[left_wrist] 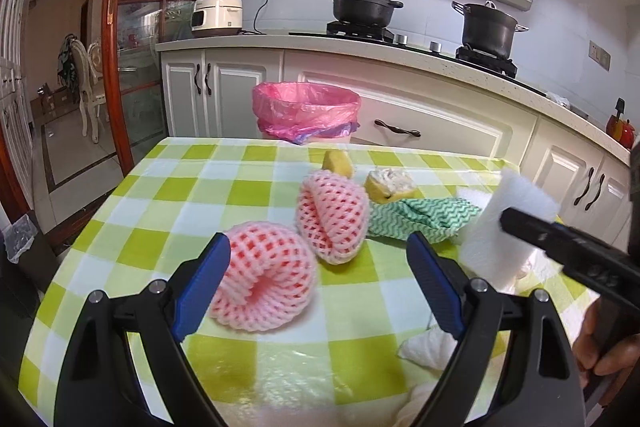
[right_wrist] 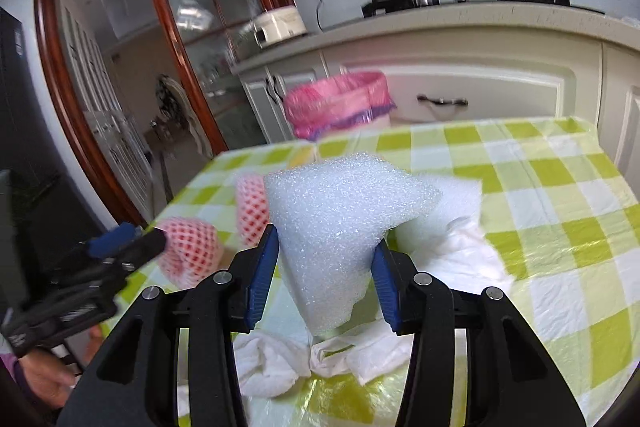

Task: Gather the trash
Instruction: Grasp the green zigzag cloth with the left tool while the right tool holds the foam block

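Observation:
My right gripper (right_wrist: 325, 247) is shut on a white foam sheet (right_wrist: 340, 215) and holds it above the checkered table; the sheet also shows in the left wrist view (left_wrist: 504, 223). My left gripper (left_wrist: 320, 247) is open and empty, low over the table, with a pink foam fruit net (left_wrist: 264, 283) between its fingers. A second pink net (left_wrist: 332, 215) stands just beyond it. A bin with a pink bag (left_wrist: 306, 113) stands past the table's far edge; it also shows in the right wrist view (right_wrist: 340, 105).
Two yellow fruit peel pieces (left_wrist: 388, 185) and a green patterned cloth (left_wrist: 424, 217) lie at the table's far side. Crumpled white tissues (right_wrist: 360, 343) lie under the right gripper. Kitchen cabinets and a stove with black pots (left_wrist: 366, 7) are behind.

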{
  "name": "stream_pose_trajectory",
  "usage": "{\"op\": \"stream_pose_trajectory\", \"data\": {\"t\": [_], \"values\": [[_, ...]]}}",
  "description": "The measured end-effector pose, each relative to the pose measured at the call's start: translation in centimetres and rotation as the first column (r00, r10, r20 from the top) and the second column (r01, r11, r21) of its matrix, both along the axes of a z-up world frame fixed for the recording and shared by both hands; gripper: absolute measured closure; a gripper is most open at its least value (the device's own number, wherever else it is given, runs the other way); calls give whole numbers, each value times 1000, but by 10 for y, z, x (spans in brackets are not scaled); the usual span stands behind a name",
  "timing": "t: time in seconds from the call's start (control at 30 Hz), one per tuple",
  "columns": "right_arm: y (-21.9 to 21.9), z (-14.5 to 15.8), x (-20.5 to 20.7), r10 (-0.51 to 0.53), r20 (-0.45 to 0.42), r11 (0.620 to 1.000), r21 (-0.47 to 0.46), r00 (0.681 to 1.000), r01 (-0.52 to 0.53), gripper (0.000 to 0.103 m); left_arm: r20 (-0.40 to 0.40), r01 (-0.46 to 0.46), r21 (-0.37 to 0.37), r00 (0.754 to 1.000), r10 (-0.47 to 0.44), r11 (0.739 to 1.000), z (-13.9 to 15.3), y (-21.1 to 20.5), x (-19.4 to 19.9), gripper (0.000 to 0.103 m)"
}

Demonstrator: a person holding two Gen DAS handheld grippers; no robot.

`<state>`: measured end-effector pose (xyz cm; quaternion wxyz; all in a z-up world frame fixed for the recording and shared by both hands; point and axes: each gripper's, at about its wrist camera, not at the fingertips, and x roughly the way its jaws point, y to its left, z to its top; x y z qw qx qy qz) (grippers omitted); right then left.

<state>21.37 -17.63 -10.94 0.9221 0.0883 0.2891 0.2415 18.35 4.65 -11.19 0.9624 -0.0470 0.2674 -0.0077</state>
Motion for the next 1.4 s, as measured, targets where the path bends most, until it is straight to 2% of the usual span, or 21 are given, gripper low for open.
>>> {"op": "stream_pose_trajectory", "data": {"t": [0.4,0.6,0.87,1.03,1.17,1.4], "values": [[-82,25,-28,-140,84,990,41,987,137,59,-18,83,-19,996,-83,996,2,-68,22,18],[-116,20,-32,-205,74,978,47,976,202,59,-41,104,-37,994,-105,994,-3,-101,29,19],[-154,13,-33,-245,47,968,64,968,242,59,-58,140,-22,988,-141,990,-7,-143,40,19],[-169,10,-30,-262,37,962,85,964,258,59,-84,65,-54,994,-69,996,-7,-140,70,19],[-172,6,-20,-252,22,964,97,968,249,58,-106,-15,-46,994,10,999,-8,-130,99,23],[-167,0,0,-212,1,972,101,977,211,58,-196,-83,-13,977,79,996,-36,-121,135,26]]}}
